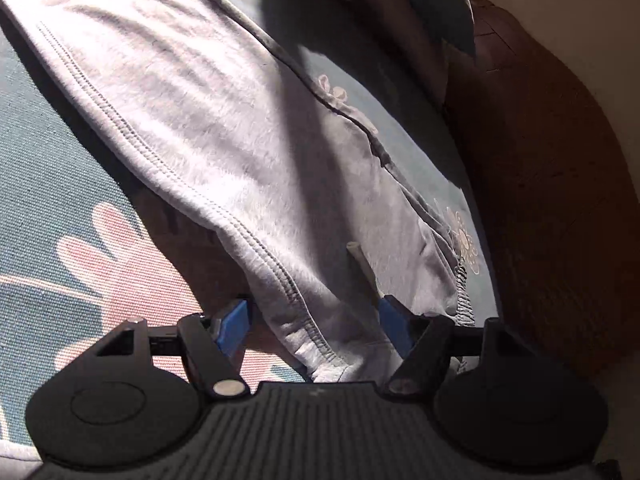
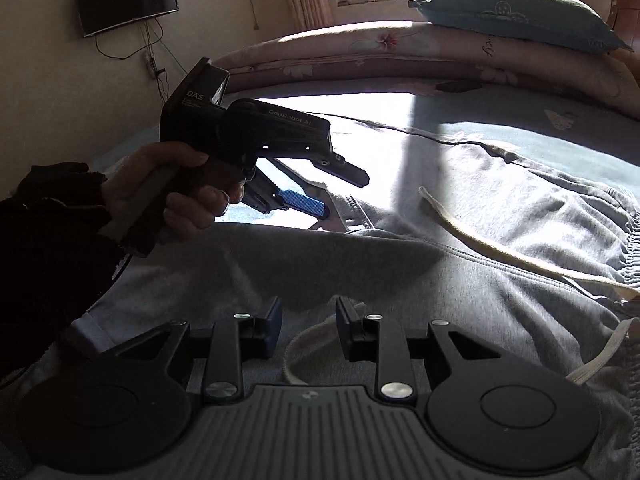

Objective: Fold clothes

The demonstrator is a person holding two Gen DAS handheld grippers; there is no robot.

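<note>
Crowding the bed (image 2: pixel 520 120): quilt (image 2: pixel 400 52), pillow (image 2: pixel 512 16), grey trousers (image 2: pixel 500 240).

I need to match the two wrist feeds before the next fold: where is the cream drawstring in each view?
Left wrist: the drawstring shows as a short stub low, right of centre, just above the left gripper's right finger.
Right wrist: it runs diagonally across the right half, over the grey sweatpants.
Shared landmark: the gathered elastic waistband.
</note>
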